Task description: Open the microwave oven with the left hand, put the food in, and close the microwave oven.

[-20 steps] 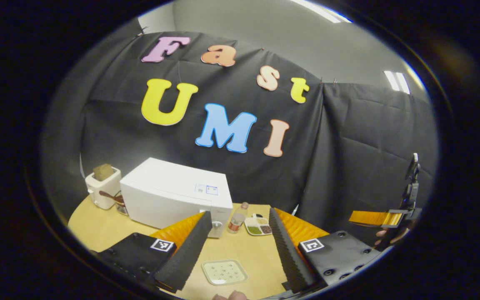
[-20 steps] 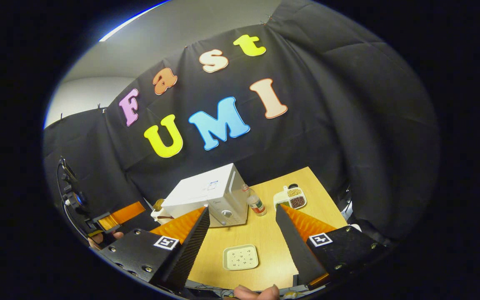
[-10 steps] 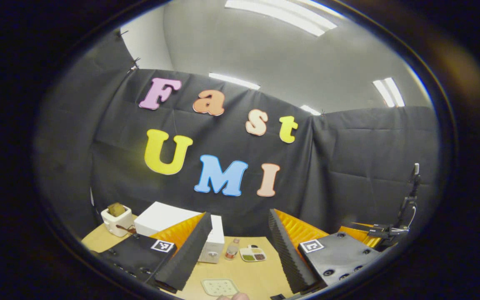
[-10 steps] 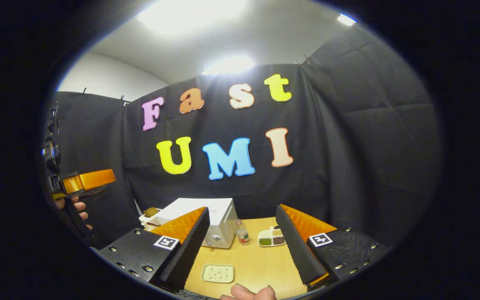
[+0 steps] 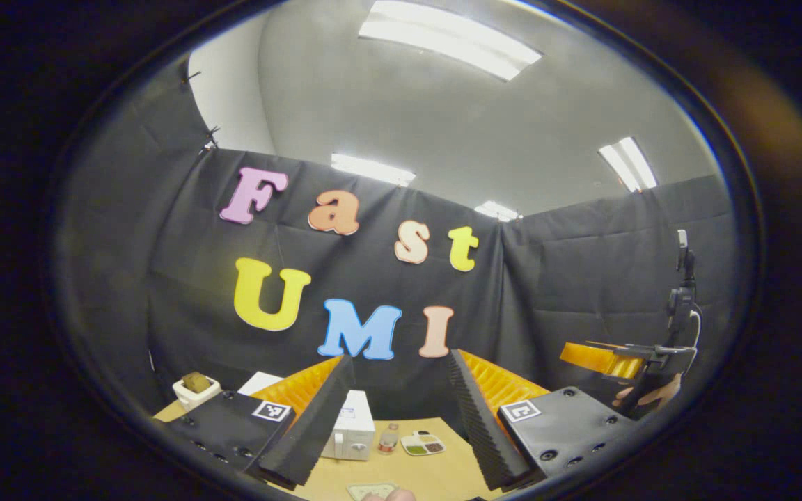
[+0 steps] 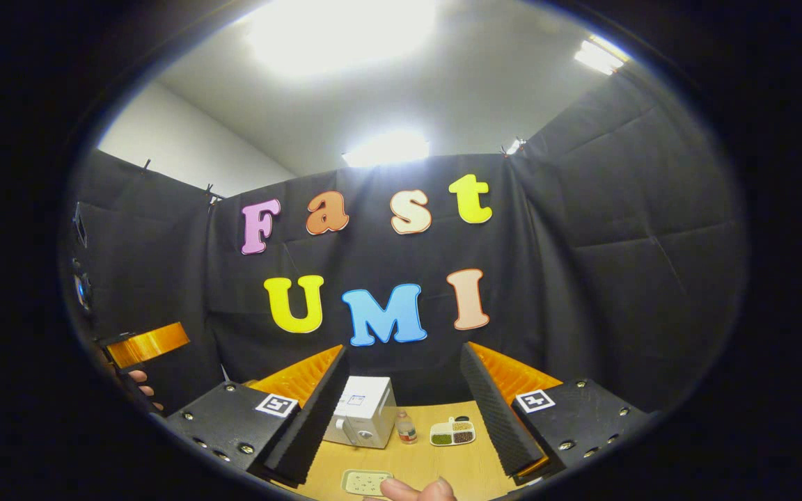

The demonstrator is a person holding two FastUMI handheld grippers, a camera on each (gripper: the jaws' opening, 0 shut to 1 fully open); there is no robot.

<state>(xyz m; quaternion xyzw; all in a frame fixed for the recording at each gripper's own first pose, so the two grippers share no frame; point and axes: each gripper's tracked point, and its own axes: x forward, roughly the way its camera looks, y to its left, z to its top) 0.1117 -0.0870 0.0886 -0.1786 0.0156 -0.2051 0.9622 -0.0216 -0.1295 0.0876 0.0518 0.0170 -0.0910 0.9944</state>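
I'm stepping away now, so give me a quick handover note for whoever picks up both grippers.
Left gripper: open, empty, held high above the table.
Right gripper: open, empty, also raised.
Microwave: door closed, at the table's back, small bottle and divided food dish beside it; a pale square plate lies nearer.
Done: nothing.
Left: open the door with the left, load the food, close it.

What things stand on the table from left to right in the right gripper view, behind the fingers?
Microwave oven → small bottle → divided dish of food. All three stand far off on the table, seen between the open fingers of the right gripper.
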